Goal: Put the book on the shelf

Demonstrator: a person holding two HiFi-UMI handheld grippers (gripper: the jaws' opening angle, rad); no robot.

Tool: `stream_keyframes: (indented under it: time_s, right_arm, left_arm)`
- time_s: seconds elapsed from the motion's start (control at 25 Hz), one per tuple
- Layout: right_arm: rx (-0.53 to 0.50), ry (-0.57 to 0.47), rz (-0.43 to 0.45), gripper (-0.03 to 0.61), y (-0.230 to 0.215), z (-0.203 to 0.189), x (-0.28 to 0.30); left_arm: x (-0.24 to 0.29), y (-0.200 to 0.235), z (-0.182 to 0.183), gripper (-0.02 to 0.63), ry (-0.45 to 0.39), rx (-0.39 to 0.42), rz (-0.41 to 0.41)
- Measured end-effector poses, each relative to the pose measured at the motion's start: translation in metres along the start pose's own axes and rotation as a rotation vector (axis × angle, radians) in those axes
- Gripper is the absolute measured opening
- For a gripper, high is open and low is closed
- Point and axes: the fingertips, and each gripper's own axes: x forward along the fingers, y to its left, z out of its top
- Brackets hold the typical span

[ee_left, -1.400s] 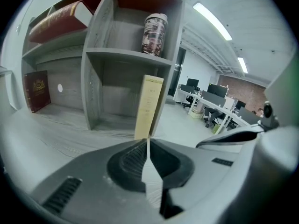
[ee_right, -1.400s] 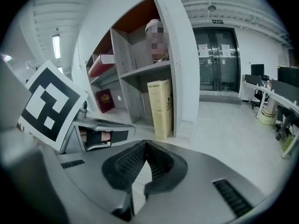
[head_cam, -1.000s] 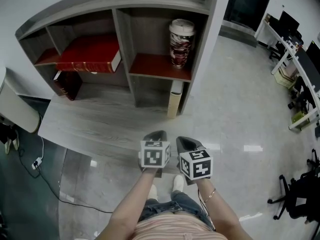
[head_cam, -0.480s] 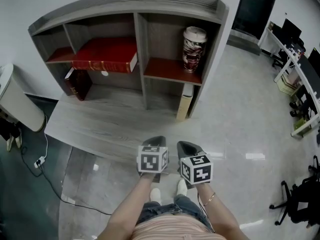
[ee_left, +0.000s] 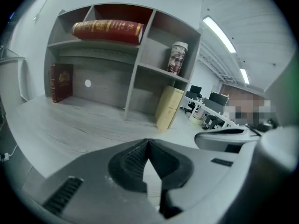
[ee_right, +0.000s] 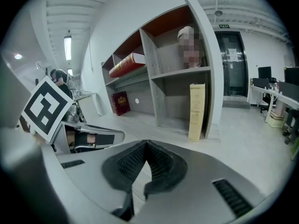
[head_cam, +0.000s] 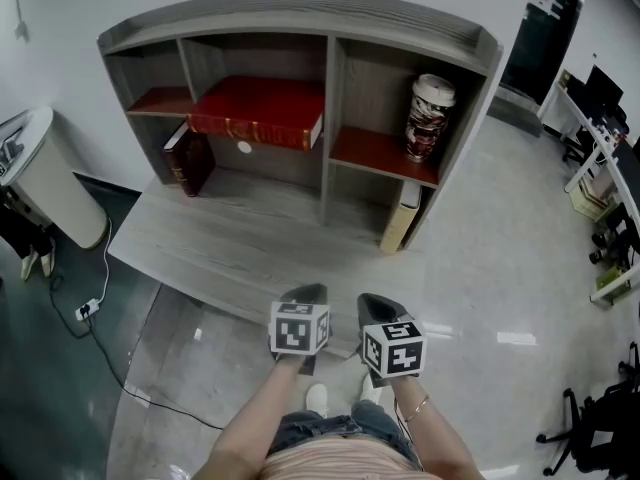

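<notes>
A grey shelf unit (head_cam: pixel 330 98) stands on a grey desk (head_cam: pixel 230 248). A big red book (head_cam: pixel 258 113) lies flat on the upper middle shelf. At the lower left a dark red book (head_cam: pixel 190 158) stands upright. A cream book (head_cam: pixel 403 218) stands in the lower right bay, also visible in the left gripper view (ee_left: pixel 168 107) and the right gripper view (ee_right: pixel 196 110). My left gripper (head_cam: pixel 305 293) and right gripper (head_cam: pixel 375 303) hover side by side at the desk's front edge, well short of the shelf. Both are shut with nothing between their jaws.
A lidded patterned cup (head_cam: pixel 428 106) sits on the right middle shelf. A white bin (head_cam: pixel 40 178) stands left of the desk, with cables (head_cam: pixel 90 308) on the floor. Office desks and chairs (head_cam: pixel 610 208) line the far right, and a dark door (head_cam: pixel 545 18) is behind the shelf.
The head view has swung left, so the shelf now sits further right and lower in the picture. Both grippers stay shut and close together near the desk's front edge.
</notes>
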Motion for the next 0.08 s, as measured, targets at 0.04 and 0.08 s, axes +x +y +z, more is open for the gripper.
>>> stream_keyframes:
  time_s: [0.04,0.08]
  right_arm:
    - [-0.001,0.001,0.003,0.008,0.0045,-0.0002,0.0014]
    - [-0.002,0.001,0.006,0.008,0.0089,-0.0003,0.0028]
  left_arm:
    - [-0.0035,0.0052,-0.0016,0.012,-0.001,-0.007,0.004]
    - [-0.0071,0.0104,-0.0032,0.012,-0.002,-0.014,0.007]
